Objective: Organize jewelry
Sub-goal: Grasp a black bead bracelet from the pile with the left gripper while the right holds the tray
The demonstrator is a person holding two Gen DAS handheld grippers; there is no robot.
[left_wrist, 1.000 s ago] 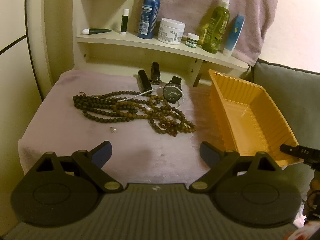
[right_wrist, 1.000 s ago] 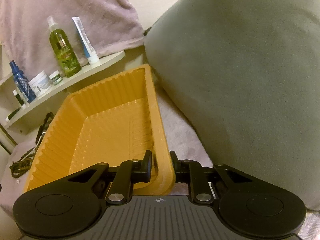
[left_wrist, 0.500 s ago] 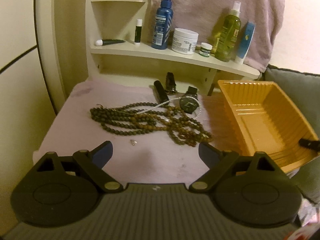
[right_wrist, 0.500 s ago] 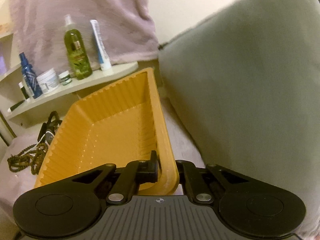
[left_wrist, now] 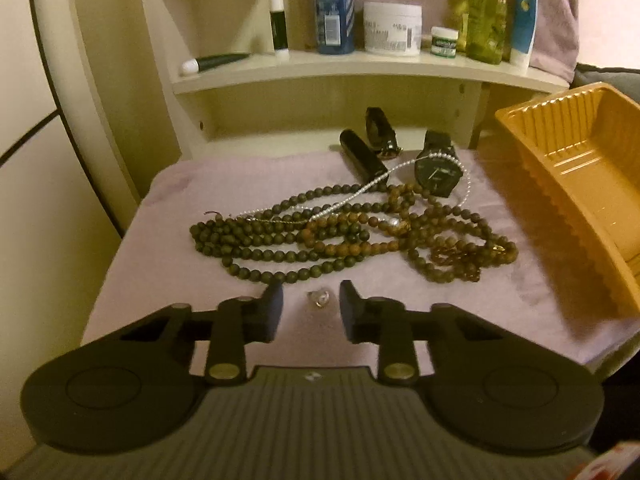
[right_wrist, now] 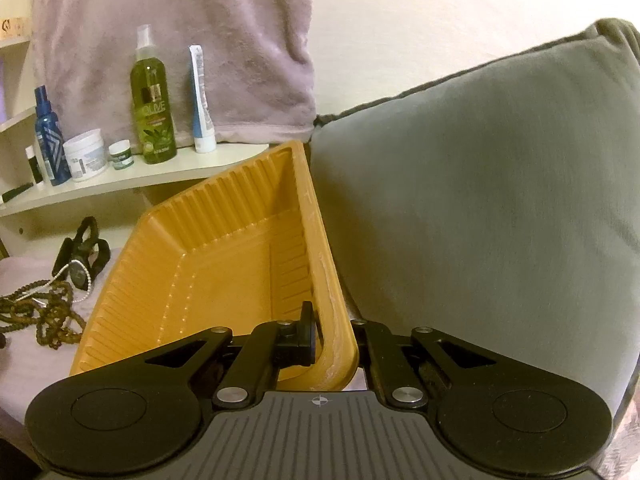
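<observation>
Left gripper (left_wrist: 311,295): lower and nearer than before, jaws just narrowed from wide, flanking without touching a small shiny metal ring (left_wrist: 319,298) on plush lilac cloth (left_wrist: 160,248). Beyond it: tangled round-bead necklaces (left_wrist: 340,236), matte brown; black round-faced watch (left_wrist: 437,174). Right gripper (right_wrist: 329,340): clenched on the near corner of the ribbed orange plastic tray (right_wrist: 224,264), now tilted higher against a grey cushion (right_wrist: 480,184).
</observation>
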